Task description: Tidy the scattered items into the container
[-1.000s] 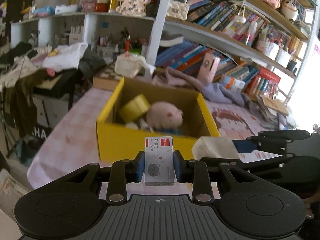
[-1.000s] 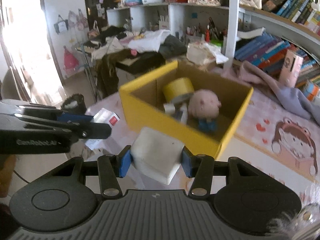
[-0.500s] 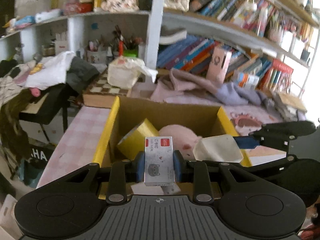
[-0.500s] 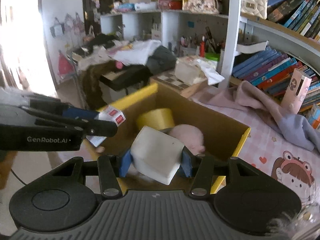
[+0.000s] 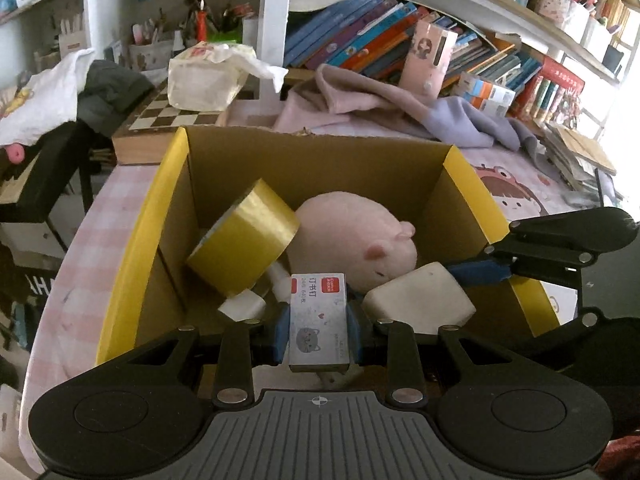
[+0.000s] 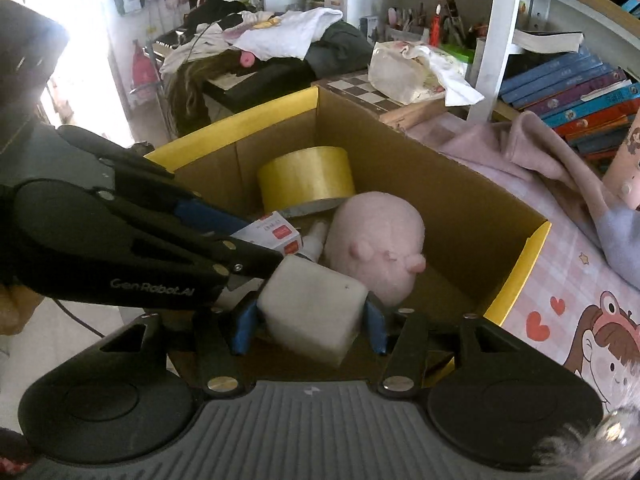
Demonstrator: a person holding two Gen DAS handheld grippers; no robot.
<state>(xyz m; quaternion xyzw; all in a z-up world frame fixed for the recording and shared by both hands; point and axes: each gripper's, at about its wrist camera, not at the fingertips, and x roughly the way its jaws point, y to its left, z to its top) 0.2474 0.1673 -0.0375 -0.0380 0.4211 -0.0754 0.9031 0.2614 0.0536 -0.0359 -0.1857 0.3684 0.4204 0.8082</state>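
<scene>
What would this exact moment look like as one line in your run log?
left gripper: staple box gripped, fingers opening | right gripper: white block between opening fingers | both over yellow box | stage: release

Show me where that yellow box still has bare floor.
Bare floor of the box lies between the plush pig and the right wall, and by the near-left corner. The tape roll, pig and white bottle crowd the middle and left.

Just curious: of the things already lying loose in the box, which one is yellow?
The tape roll, leaning in the box's left corner. The plush pig beside it is pink.
</scene>
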